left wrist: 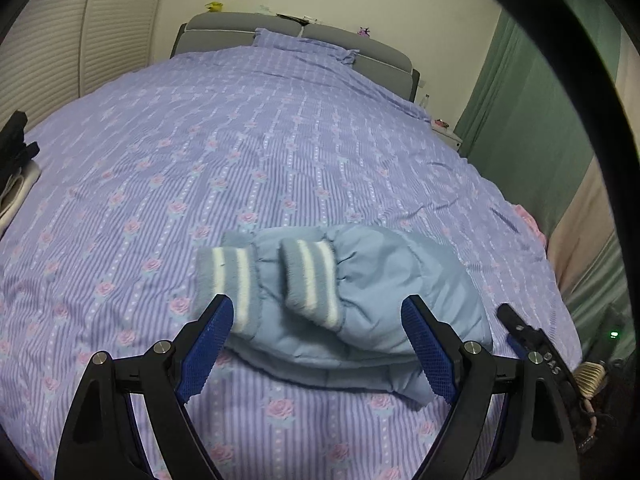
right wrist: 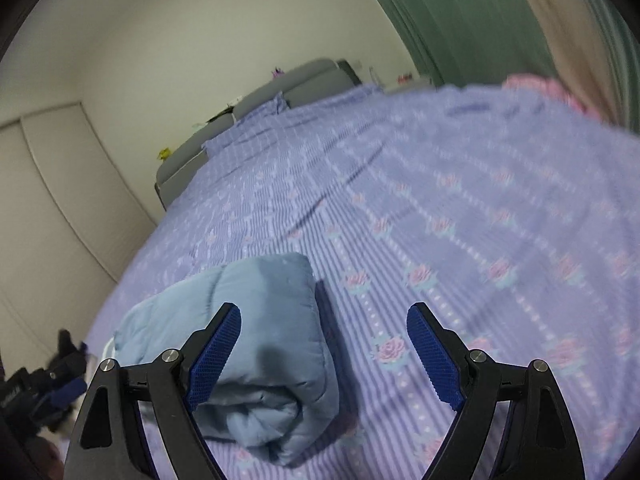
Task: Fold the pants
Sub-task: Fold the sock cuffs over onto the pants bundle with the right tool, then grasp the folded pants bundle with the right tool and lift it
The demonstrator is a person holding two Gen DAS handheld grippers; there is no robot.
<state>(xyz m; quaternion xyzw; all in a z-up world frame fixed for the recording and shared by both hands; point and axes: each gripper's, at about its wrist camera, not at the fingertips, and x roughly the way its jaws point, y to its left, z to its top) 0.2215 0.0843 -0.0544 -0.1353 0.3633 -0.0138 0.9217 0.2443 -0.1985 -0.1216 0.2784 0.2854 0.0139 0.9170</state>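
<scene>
The light blue padded pants (left wrist: 380, 280) lie folded into a thick bundle on the bed. Two ribbed cuffs (left wrist: 312, 276) with white stripes rest on top of it. My left gripper (left wrist: 318, 302) hovers open just in front of the bundle, with the cuffs between its blue pads and neither pad pressing on them. In the right wrist view the pants (right wrist: 272, 300) sit to the left, partly behind the left finger. My right gripper (right wrist: 325, 308) stands open over bare bedcover with nothing in it. Part of the right gripper's black frame also shows in the left wrist view.
A purple bedcover (left wrist: 280, 140) with a rose pattern covers the whole bed. A grey headboard (left wrist: 224, 32) and a pillow are at the far end. Green curtains (left wrist: 520, 120) hang on the right and wardrobe doors (left wrist: 60, 40) stand on the left. Dark items (left wrist: 16, 148) lie at the bed's left edge.
</scene>
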